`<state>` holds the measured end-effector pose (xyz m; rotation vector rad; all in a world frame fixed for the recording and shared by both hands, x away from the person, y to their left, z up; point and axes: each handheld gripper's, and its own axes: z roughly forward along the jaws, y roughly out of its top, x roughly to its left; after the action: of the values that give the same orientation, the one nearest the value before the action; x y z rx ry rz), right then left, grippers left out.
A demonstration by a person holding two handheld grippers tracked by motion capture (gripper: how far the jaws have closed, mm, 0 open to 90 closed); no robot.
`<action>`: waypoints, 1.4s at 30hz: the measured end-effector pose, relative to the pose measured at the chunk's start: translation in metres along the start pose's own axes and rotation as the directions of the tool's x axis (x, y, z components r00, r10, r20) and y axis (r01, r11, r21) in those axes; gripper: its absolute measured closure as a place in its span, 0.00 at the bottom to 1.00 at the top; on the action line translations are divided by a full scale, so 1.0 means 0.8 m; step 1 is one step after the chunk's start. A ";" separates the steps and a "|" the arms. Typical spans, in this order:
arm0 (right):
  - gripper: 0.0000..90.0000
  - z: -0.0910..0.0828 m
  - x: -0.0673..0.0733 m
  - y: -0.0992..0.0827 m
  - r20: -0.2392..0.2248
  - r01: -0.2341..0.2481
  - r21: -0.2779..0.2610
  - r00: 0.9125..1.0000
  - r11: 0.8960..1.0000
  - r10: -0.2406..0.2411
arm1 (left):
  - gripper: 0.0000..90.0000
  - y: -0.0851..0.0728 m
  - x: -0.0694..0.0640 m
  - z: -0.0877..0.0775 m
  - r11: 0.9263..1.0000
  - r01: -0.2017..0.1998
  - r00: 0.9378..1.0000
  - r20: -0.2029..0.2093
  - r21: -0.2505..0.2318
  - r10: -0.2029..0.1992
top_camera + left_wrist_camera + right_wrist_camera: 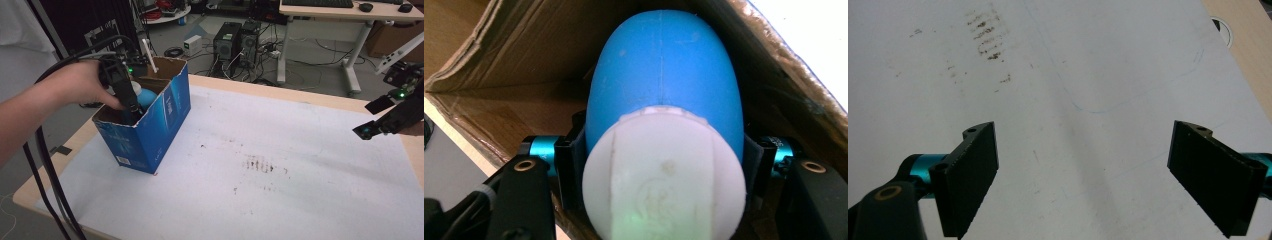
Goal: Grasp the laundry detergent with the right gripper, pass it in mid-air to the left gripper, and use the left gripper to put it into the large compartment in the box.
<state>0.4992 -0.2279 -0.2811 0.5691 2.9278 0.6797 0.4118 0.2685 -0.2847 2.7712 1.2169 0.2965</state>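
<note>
Left claw (pixel 659 165) clamps the blue-and-white bottle (pixel 664 115) between its pads, down inside the blue cardboard box (pixel 165 120) at the tabletop's (pixel 280 190) far-left corner; box walls crowd it. Right claw (pixel 1083 175) gapes empty over the right edge, bare sheet around.

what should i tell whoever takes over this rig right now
Left claw: shut on the blue and white bottle, reaching down inside the blue cardboard box at the table's left.
Right claw: open, holding nothing, above the white table cover at the right.
Done: bottle gripped, inside the box.
Left: whether it goes in or comes out can't be told; finish that move with the left claw.
</note>
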 end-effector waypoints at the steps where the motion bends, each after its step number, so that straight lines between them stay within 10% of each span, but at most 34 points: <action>1: 0.14 0.000 0.000 0.000 0.002 -0.001 0.000 1.000 1.000 0.001 | 0.42 0.000 0.000 0.000 1.000 0.000 1.000 -0.001 0.002 0.000; 19: 0.13 -0.005 0.003 -0.004 -0.017 0.005 -0.030 1.000 1.000 -0.005 | 0.21 0.006 0.001 -0.039 0.999 -0.044 0.996 -0.083 -0.020 0.043; 28: 0.13 -0.013 0.008 -0.008 -0.006 -0.017 -0.047 1.000 0.999 0.017 | 0.21 0.046 -0.013 -0.089 0.985 -0.132 0.989 -0.084 -0.108 0.124; 34: 0.13 -0.016 0.014 -0.008 0.009 -0.048 -0.051 0.999 0.998 0.049 | 0.21 0.089 -0.047 -0.091 0.959 -0.237 0.971 -0.055 -0.158 0.231; 42: 0.13 -0.022 0.029 -0.012 0.029 -0.060 -0.057 0.998 0.997 0.062 | 0.21 0.142 -0.094 -0.062 0.914 -0.372 0.927 -0.004 -0.163 0.376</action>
<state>0.4714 -0.2344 -0.2694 0.6591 2.8635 0.7506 0.4331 0.1370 -0.2273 2.8343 0.6131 0.3664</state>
